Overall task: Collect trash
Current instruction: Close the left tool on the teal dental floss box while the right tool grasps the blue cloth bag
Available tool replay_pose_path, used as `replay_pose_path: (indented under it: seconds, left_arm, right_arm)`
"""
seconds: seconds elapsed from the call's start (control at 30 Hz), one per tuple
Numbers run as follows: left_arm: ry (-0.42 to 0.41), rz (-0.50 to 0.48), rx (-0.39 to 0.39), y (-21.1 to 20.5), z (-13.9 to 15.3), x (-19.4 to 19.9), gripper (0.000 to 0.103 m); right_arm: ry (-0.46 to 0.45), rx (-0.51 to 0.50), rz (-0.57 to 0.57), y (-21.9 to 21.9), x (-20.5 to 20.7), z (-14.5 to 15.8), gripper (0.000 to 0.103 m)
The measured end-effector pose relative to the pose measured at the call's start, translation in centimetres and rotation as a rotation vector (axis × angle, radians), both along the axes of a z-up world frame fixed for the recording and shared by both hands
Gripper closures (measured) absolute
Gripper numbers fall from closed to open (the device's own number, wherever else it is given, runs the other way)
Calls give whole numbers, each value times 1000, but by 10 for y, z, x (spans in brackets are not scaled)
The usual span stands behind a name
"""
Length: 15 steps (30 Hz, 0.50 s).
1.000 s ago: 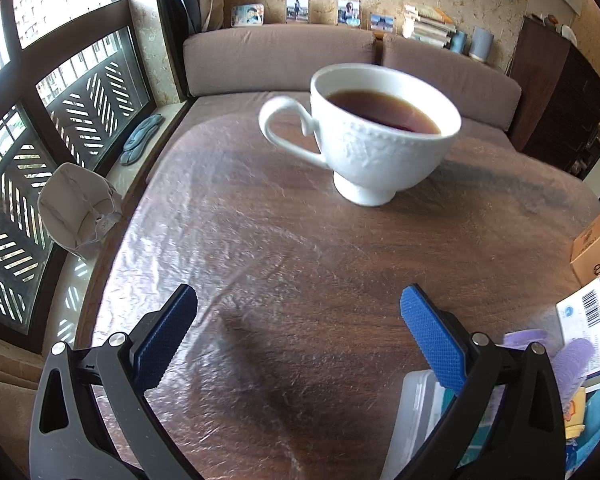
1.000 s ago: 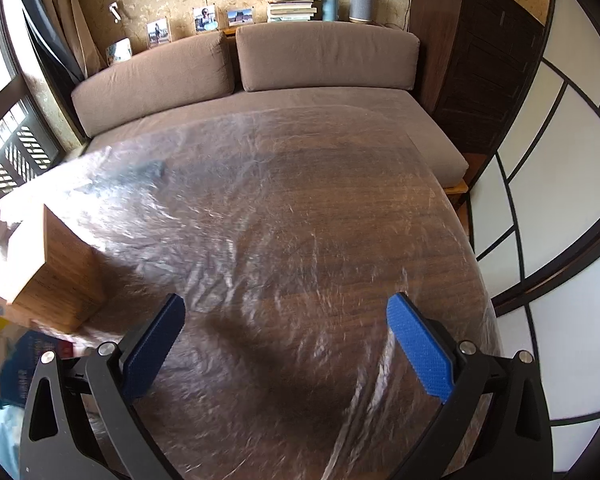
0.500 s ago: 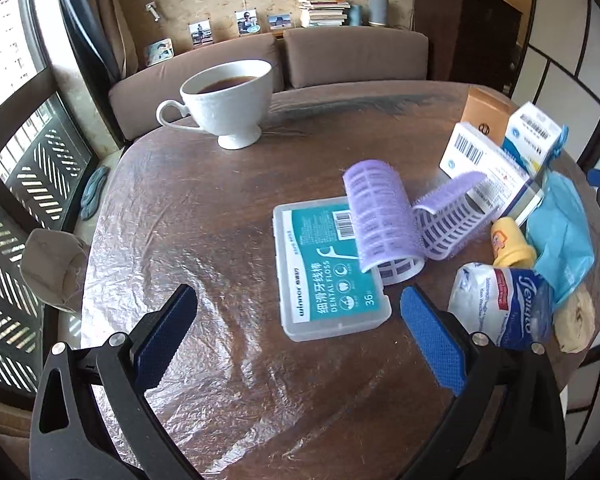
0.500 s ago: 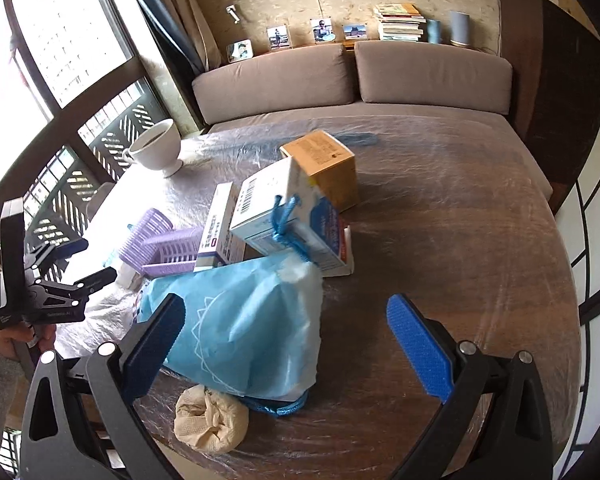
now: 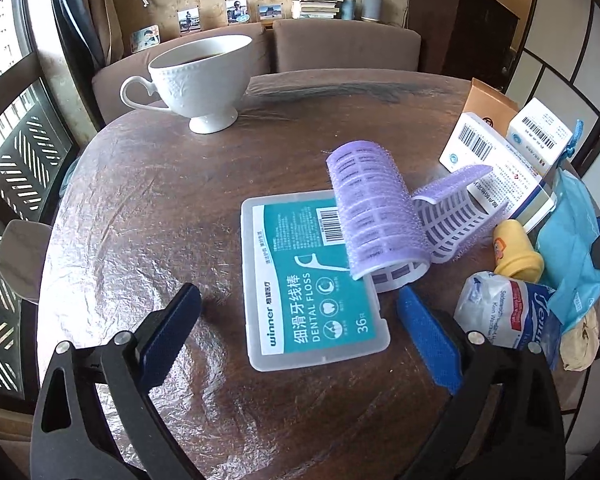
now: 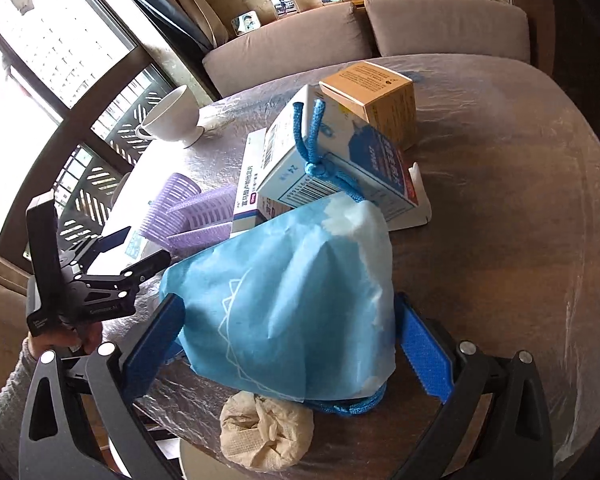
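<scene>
Both grippers have swung off the bare wood and now face the clutter. Right gripper [image 6: 288, 344] has dropped in low, jaws spread wide either side of the light blue drawstring pouch [image 6: 292, 304], pads beside it but not clamped; crumpled beige tissue wad [image 6: 266, 436] sits at the near table edge just under the pouch, looks like the actual trash. Left gripper [image 5: 300, 320] likewise gaping, holding nothing, fingers straddling the near end of the clear plastic dental floss box with teal label [image 5: 312, 276]. Just right of it a white wrapped tissue pack [image 5: 508, 316] and small yellow cap-shaped item [image 5: 516, 252]. Two purple mesh hair rollers [image 5: 376, 216] lie partly on the floss box, cardboard medicine boxes [image 6: 332, 164] behind the pouch, white teacup of dark tea [image 5: 200, 76] far back on the film-covered dark wooden table [image 5: 148, 208]. Read: search over, pick about to start, nothing collected yet; wad is close to the edge, could get knocked off
</scene>
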<state>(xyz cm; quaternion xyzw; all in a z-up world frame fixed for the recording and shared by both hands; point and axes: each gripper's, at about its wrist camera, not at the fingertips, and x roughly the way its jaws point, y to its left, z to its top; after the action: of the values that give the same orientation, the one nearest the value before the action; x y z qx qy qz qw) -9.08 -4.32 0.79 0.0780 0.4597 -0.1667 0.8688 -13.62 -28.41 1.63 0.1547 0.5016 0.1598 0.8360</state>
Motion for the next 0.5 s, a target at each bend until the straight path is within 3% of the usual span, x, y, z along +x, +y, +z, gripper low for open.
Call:
replay_pose_path:
  seconds: [0.1,0.23,0.33,0.5]
  left_arm:
    - [-16,-12,9,-1,3,-1,6]
    - [-34,-31,1,-4,9,-2,6]
    - [-23,-41,-7,-4,9,-2,6]
    - [-8,-65,-24,-5,7,2,6]
  right_arm:
    - [30,24,-22,-8,-4,1,4]
    - [-7,16,-78,-22,-17,19,4]
    - [-95,-167,45,-4,-30,37,4]
    - [-263,-545,370,56,-60,40,4]
